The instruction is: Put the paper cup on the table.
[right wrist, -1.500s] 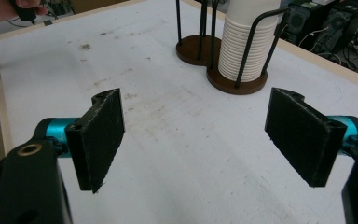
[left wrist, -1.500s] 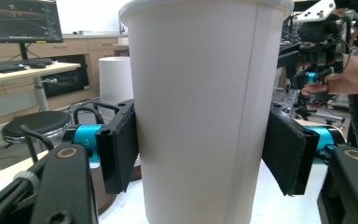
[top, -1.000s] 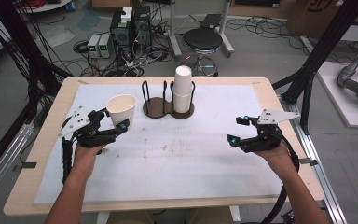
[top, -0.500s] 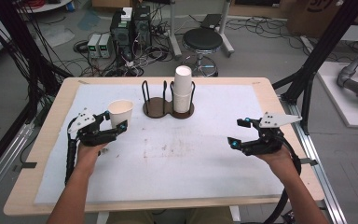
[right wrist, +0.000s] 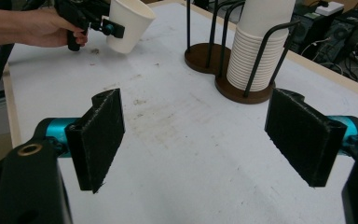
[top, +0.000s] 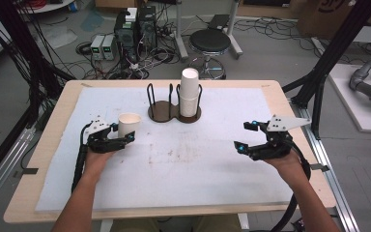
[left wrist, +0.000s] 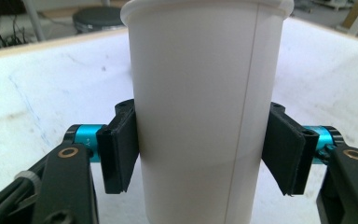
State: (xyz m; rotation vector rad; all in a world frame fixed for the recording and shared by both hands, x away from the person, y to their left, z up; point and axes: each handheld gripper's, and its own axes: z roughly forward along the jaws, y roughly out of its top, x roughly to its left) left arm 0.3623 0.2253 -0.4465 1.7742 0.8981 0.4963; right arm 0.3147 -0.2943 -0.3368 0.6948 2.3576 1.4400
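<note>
My left gripper (top: 121, 131) is shut on a white paper cup (top: 129, 123) over the left part of the table. In the left gripper view the cup (left wrist: 200, 93) stands upright between both black pads (left wrist: 119, 154). The right gripper view shows that same cup (right wrist: 127, 25) tilted and slightly off the white mat, with the left gripper (right wrist: 103, 25) on it. A tall stack of white cups (top: 189, 92) sits in the right ring of a dark two-ring wire holder (top: 160, 111) at the back centre. My right gripper (top: 244, 136) is open over the right side, nothing between its pads (right wrist: 100, 140).
A white mat (top: 183, 159) covers the wooden table (top: 43, 159). The holder's left ring holds nothing. A stool (top: 209, 42), boxes of electronics and cables lie on the floor beyond the far edge. Black frame posts flank the table.
My left gripper has carried the cup a little nearer to the person and lower. The right gripper has hardly moved.
</note>
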